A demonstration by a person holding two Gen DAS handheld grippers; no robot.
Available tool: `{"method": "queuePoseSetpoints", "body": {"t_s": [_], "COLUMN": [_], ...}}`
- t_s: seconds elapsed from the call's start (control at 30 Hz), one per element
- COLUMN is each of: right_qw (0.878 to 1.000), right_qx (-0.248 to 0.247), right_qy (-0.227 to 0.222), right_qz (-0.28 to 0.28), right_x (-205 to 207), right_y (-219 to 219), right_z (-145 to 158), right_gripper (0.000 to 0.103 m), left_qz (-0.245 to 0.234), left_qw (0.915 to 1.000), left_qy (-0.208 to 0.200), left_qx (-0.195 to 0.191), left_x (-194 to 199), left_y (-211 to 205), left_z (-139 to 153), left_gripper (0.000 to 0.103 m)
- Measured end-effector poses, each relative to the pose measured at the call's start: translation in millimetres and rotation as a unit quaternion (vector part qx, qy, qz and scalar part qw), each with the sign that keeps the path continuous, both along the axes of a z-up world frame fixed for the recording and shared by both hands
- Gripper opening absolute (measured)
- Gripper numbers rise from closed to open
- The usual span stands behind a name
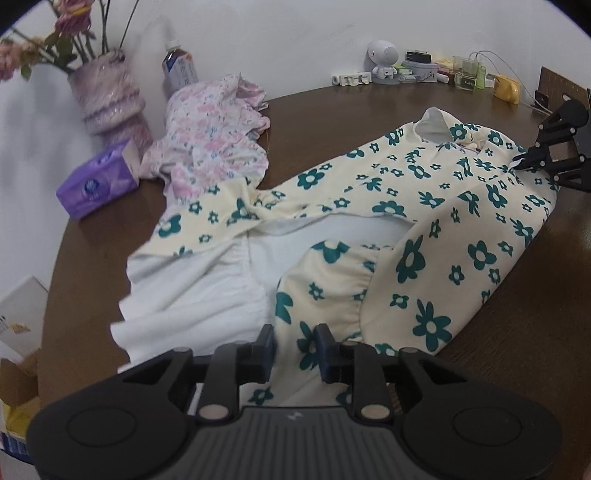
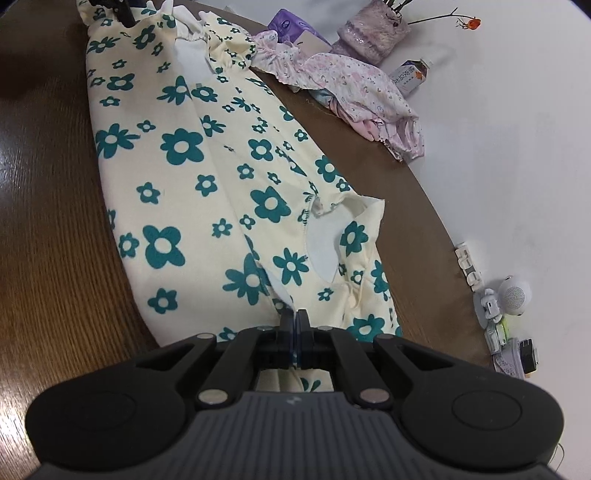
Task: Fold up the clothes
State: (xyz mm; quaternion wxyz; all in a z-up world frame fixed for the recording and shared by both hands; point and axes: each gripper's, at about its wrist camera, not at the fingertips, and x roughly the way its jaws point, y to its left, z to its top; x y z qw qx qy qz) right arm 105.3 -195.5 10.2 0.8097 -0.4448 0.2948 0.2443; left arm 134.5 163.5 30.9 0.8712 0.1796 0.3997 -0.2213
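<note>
A cream garment with teal flowers (image 1: pixel 424 206) lies stretched across the brown table (image 1: pixel 332 122), its white lining showing at the near end. My left gripper (image 1: pixel 294 343) is open at that hem, with cream fabric between its two fingers. It also shows at the far end in the right wrist view (image 2: pixel 122 14). My right gripper (image 2: pixel 294 319) is shut on the garment (image 2: pixel 177 147) at the collar end, beside the neck opening. In the left wrist view the right gripper (image 1: pixel 522 162) pinches the cloth's far right edge.
A crumpled pink floral garment (image 1: pixel 210 147) lies at the table's back left, next to a purple tissue pack (image 1: pixel 99 181), a vase of flowers (image 1: pixel 107 96) and a bottle (image 1: pixel 177 66). A white speaker figure (image 1: pixel 382 55) and small clutter line the back edge. Boxes stand off the table's left.
</note>
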Motion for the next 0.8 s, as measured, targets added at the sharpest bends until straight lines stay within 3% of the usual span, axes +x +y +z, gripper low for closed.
{"method": "queuePoseSetpoints", "body": {"t_s": [0.03, 0.1, 0.2, 0.23, 0.3, 0.33, 0.37, 0.47, 0.6, 0.7, 0.8], "right_qw": [1.000, 1.000, 1.000, 1.000, 1.000, 1.000, 1.000, 1.000, 0.999, 0.999, 0.999], "right_qx": [0.002, 0.008, 0.015, 0.015, 0.014, 0.014, 0.011, 0.009, 0.007, 0.003, -0.002], "right_qy": [-0.003, -0.008, -0.012, -0.012, -0.012, -0.012, -0.013, -0.018, -0.020, -0.018, -0.014], "right_qz": [0.000, -0.002, -0.007, -0.008, -0.011, -0.012, -0.012, -0.015, -0.024, -0.033, -0.039], "right_x": [-0.5, 0.3, 1.1, 1.6, 2.8, 3.3, 2.7, 0.1, -2.4, -2.9, -1.9], "right_y": [0.2, -0.2, -1.5, -1.2, -0.8, -0.5, 0.3, 2.1, 3.4, 6.2, 9.1], "right_z": [-0.3, 0.7, 2.8, 1.7, -0.4, -1.4, -2.8, -4.4, -3.0, -3.7, -3.9], "right_gripper": [0.001, 0.001, 0.001, 0.001, 0.001, 0.001, 0.001, 0.001, 0.002, 0.002, 0.002], "left_qz": [-0.002, -0.005, -0.051, -0.068, -0.101, -0.118, -0.134, -0.184, -0.280, -0.313, -0.346], "left_qw": [1.0000, 1.0000, 0.9980, 0.9964, 0.9915, 0.9884, 0.9847, 0.9708, 0.9484, 0.9435, 0.9341], "left_qy": [0.002, 0.003, -0.032, -0.046, -0.072, -0.085, -0.098, -0.137, -0.101, -0.047, 0.032], "left_qx": [0.000, 0.000, 0.018, 0.025, 0.038, 0.045, 0.052, 0.072, 0.108, 0.100, 0.082], "left_x": [-1.1, -3.6, -10.2, -12.5, -17.1, -19.4, -21.7, -28.6, -6.0, 25.9, 47.2], "left_y": [0.7, 1.6, -7.1, -10.3, -16.7, -20.0, -23.2, -32.9, -56.5, -62.5, -60.9], "left_z": [-0.2, 0.0, 9.2, 12.6, 19.3, 22.6, 26.0, 36.0, 33.8, 27.3, 17.3], "left_gripper": [0.003, 0.003, 0.005, 0.011, 0.033, 0.051, 0.061, 0.076, 0.077, 0.075, 0.053]}}
